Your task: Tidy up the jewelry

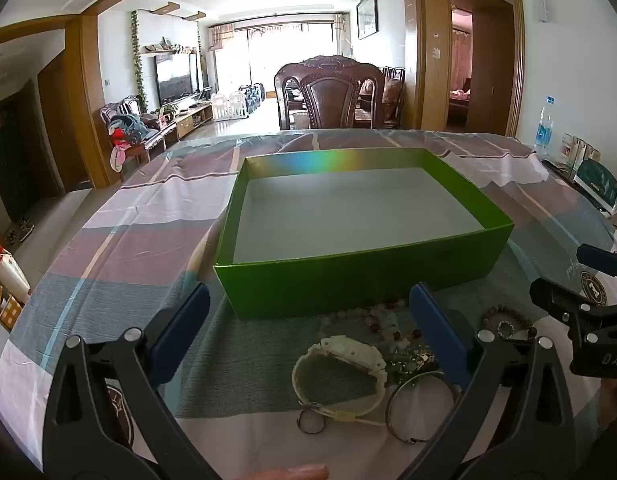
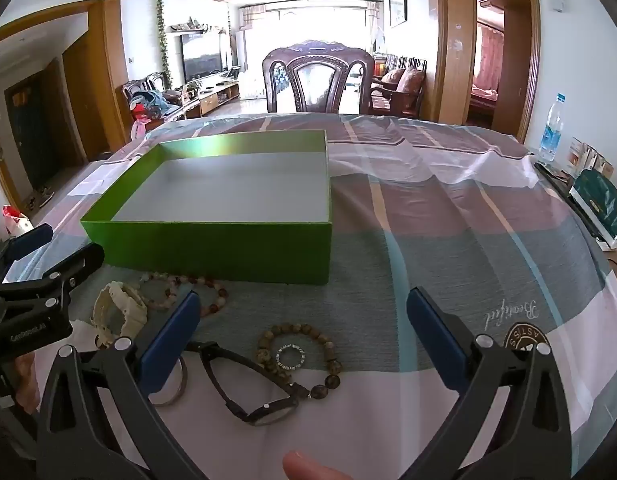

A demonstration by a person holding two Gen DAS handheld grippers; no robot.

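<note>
Green box (image 1: 360, 280) empty, open side up, ready for jewelry. White watch (image 1: 340, 376), bangle (image 1: 420, 408), brown bead bracelet (image 2: 300, 352) heaped just before box, likely awaiting sorting. Left gripper (image 1: 308, 336) spread wide above watch; right gripper (image 2: 304, 336) spread above bracelet, nothing held.

Table (image 2: 488, 216) w/ striped cloth (image 2: 428, 264) in pink, grey, white bands; cloth wrinkled toward far edge. On it: green box (image 2: 212, 248), open top, pale inside. Just in front of box, a cluster of jewelry: cream watch (image 2: 118, 312), pale/red bead bracelet (image 2: 188, 284) close to box wall, brown bead bracelet (image 2: 300, 350) w/ small ring (image 2: 291, 358) lying inside its loop, black watch (image 2: 248, 384) touching brown beads, metal bangle (image 1: 420, 406) next to cream watch. At right edge: water bottle (image 2: 551, 128), teal box (image 2: 600, 204), some cartons, too small to tell more.
</note>
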